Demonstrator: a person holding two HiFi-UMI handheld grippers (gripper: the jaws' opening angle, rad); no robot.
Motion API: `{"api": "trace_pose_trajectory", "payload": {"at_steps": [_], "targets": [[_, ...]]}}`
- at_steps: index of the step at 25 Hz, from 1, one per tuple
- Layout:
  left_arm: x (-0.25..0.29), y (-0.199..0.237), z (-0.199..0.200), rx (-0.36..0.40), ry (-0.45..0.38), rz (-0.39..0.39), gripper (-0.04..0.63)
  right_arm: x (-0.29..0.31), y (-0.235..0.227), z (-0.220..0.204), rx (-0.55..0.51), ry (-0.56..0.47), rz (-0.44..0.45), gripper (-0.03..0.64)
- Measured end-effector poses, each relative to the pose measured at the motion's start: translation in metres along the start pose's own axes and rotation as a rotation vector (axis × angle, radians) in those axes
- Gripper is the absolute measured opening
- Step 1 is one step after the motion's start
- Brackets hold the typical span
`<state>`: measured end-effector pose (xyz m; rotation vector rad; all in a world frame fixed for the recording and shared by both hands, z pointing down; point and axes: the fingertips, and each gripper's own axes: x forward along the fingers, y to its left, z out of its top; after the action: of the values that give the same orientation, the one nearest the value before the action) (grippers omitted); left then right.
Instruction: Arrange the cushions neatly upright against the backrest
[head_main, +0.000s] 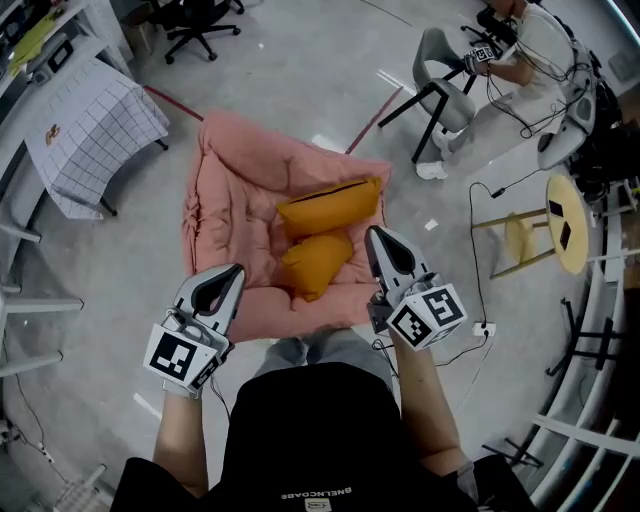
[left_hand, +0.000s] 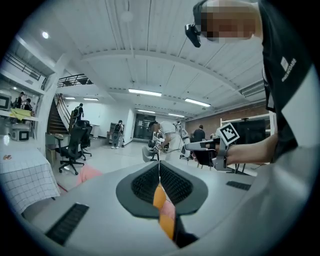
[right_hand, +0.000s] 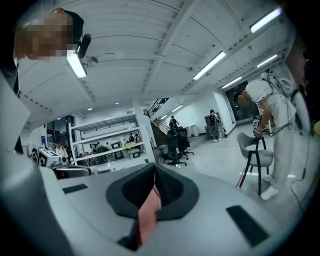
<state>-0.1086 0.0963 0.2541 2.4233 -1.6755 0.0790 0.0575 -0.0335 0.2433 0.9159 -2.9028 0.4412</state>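
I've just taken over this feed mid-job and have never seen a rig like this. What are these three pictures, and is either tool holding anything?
There is no robot arm: a person holds a two-jaw gripper in each hand. The head view looks steeply down from a camera on the person's head, with the left gripper at its left and the right gripper at its right. The other two pictures come from a camera riding on each gripper, looking along its own jaws. Both pairs of jaws are closed together and hold nothing. On the floor ahead lies a pink padded seat with two orange cushions in it: a larger cushion and, touching it on the near side, a smaller cushion. Neither gripper touches them.
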Motion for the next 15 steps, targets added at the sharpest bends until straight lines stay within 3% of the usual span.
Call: {"api": "trace_pose_trajectory", "payload": {"at_steps": [7,15], "targets": [[0.037,0.004,-0.021,-0.011,0.072,-0.045,0.015,-0.005,-0.039,-0.05,0.026,0.118,-0.066,0.012],[0.097,0.007,-0.04,-0.043,0.149,-0.059,0.015,-0.001,-0.091,-0.124,-0.009,0.344,-0.068,0.017]]}}
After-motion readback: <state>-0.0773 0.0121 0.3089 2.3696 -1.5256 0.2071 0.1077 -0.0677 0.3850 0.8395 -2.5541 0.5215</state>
